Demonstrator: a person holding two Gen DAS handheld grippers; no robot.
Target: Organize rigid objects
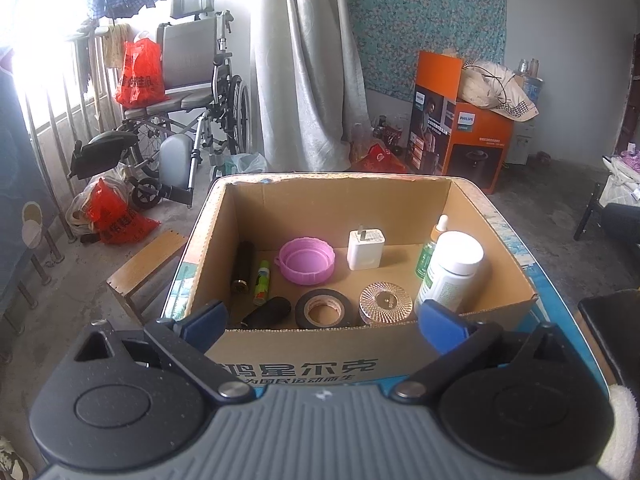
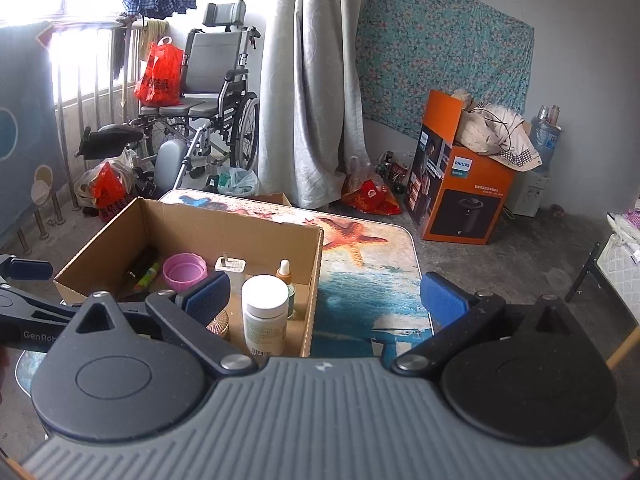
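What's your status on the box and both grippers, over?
Left gripper open, empty. Right gripper open, empty. White bottle upright in cardboard box with tape roll and pink lid. Nothing in the way.

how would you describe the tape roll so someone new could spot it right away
Look in the open cardboard box on the starfish-print table. Along its near wall, the tape roll lies flat between a black oblong thing and a ribbed glass jar. It is the only black ring there, with a tan core you can see through.
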